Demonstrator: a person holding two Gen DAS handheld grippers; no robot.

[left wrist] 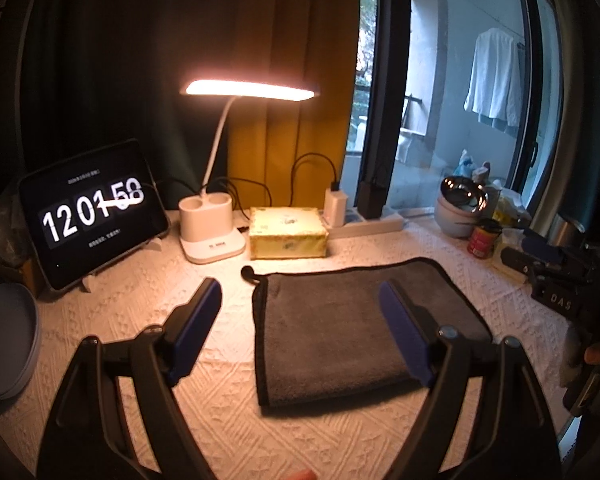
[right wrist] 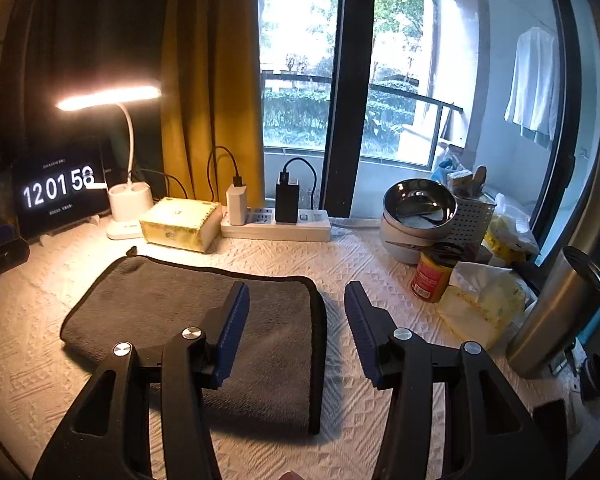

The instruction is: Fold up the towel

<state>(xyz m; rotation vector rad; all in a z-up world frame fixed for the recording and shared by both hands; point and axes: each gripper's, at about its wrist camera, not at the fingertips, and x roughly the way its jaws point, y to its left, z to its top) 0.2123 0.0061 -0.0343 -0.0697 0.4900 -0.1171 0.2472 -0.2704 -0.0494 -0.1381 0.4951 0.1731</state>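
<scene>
Towel [left wrist: 340, 332], grey with a dark bound border, lies folded into a flat rectangle on the white textured tablecloth [left wrist: 220, 400], in the middle of the table and nearer the front.

At the far left a stack of grey-blue plates [left wrist: 8, 344] sits at the table's edge, with a tablet [left wrist: 94, 210] on a stand behind it showing a clock. A lit desk lamp [left wrist: 216, 220] stands next, then a yellow box [left wrist: 287, 232] just beside the lamp's base. Bare cloth separates these from the towel's far edge, where a small hanging loop [left wrist: 247, 271] sticks out of the left far corner.

The left gripper [left wrist: 300, 328] hovers over the towel's left edge with its jaws spread wide and nothing between them: one blue pad is over bare cloth to the left, the other over the towel itself. Cloth in front of the towel's near edge lies open.

The right gripper [right wrist: 296, 328] straddles the towel's right edge [right wrist: 320, 344], jaws likewise spread and empty, its left pad above the fabric and its right pad above cloth.

Behind, a power strip [right wrist: 276, 226] with chargers lines the window. Further right the room narrows: stacked bowls [right wrist: 416, 216], a red can [right wrist: 428, 280], a tissue pack [right wrist: 480, 308] and a steel tumbler [right wrist: 556, 312] crowd the right side, well apart from the towel.
</scene>
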